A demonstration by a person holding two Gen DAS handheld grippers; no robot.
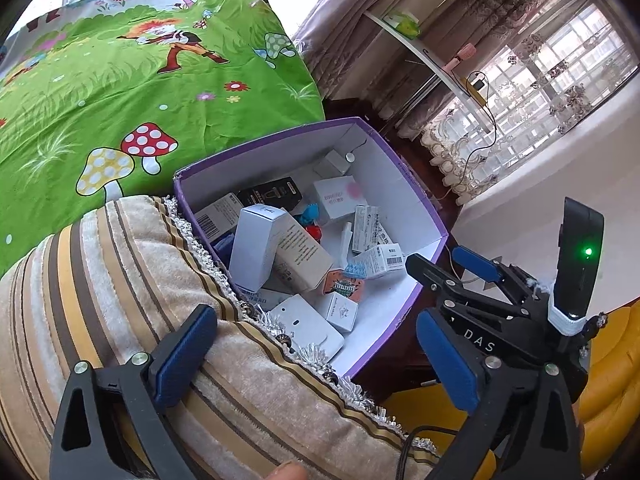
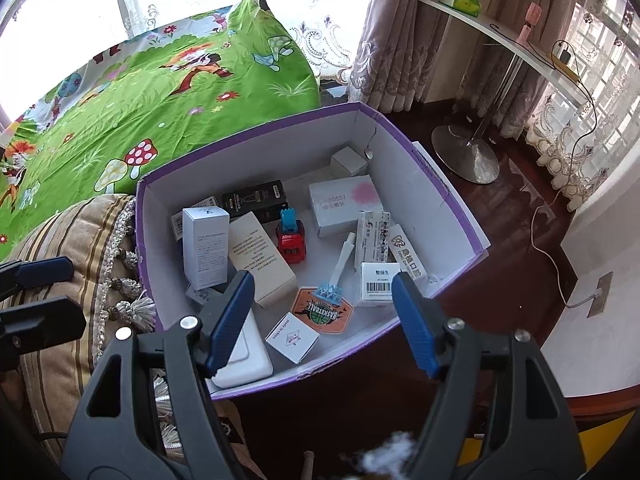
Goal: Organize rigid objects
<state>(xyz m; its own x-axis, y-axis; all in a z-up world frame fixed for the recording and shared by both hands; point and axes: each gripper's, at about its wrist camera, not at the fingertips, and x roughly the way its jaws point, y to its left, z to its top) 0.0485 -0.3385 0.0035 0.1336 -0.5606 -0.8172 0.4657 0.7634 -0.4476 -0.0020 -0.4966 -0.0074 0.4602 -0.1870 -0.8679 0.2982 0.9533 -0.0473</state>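
Note:
A purple cardboard box with a white inside [image 2: 460, 216] [image 1: 424, 196] holds several small cartons, a red and blue toy car [image 2: 291, 236], a blue-headed brush [image 2: 334, 280], an orange basketball badge [image 2: 322, 310] and a white flat device [image 2: 244, 356]. My right gripper [image 2: 322, 320] is open and empty, just above the box's near edge. My left gripper [image 1: 316, 356] is open and empty, over a striped cushion [image 1: 120, 280] left of the box. The right gripper also shows in the left wrist view [image 1: 452, 284].
A green cartoon bedsheet [image 1: 120, 100] [image 2: 160, 92] lies behind the box. Dark wood floor [image 2: 500, 272], a white cable, a chair base [image 2: 468, 152], a white shelf [image 2: 500, 36] and curtains are to the right. A yellow seat [image 1: 612, 380] is at the lower right.

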